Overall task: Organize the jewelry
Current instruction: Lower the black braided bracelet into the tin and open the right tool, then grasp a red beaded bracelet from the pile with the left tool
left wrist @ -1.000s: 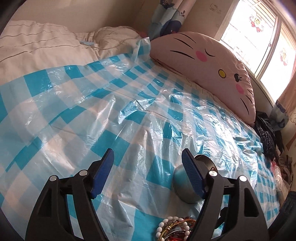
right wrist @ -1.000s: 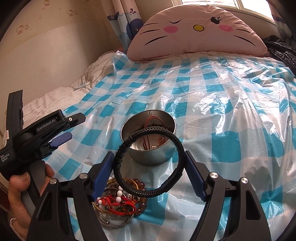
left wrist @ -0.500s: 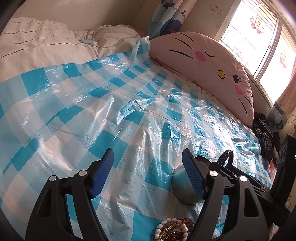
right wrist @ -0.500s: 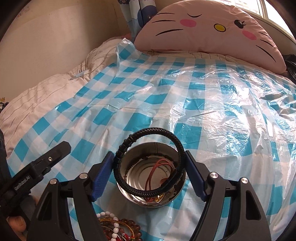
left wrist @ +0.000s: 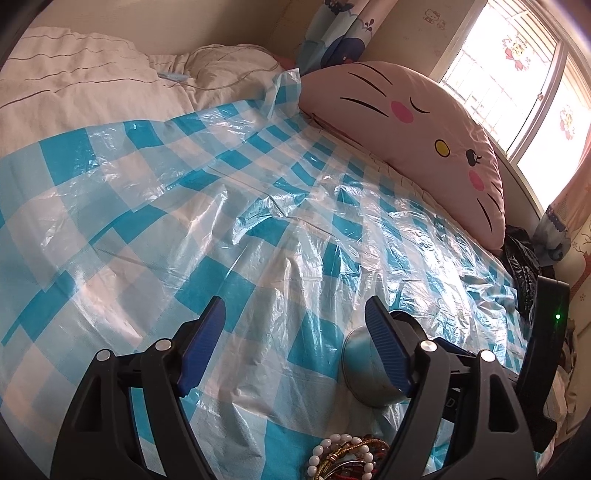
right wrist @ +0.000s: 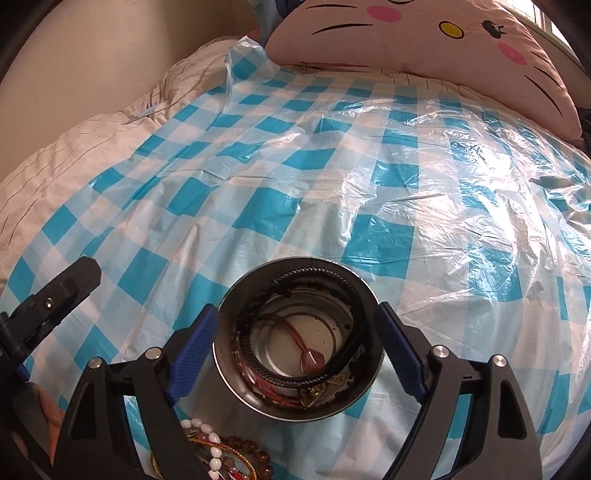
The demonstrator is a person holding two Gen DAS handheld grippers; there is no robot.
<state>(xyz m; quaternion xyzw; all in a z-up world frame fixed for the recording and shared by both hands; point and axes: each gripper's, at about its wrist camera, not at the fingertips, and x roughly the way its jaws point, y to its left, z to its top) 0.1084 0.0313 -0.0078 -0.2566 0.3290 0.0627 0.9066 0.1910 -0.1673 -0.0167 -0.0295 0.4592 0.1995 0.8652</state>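
Black bracelet (right wrist: 314,325) now probably inside bowl (right wrist: 369,391)

The pile of bead bracelets (right wrist: 218,458) runs off the bottom edge in both views, partly behind the hand-held gripper's frame. In the left wrist view a blue pad covers much of the metal bowl (left wrist: 364,373), its inside unseen. The pink cat cushion (right wrist: 424,33) is cropped at top.

Home bedroom, likely child's. Bed (left wrist: 92,85) with rumpled cream bedding, covered by blue-and-white checked plastic sheet (left wrist: 258,221). Big pink cat-face cushion (left wrist: 417,136) along far edge. Cartoon-print curtain (left wrist: 332,33) in corner, bright window (left wrist: 517,85) with stickers (red, flower-like), cat-pattern wallpaper (left wrist: 436,18) beside it.
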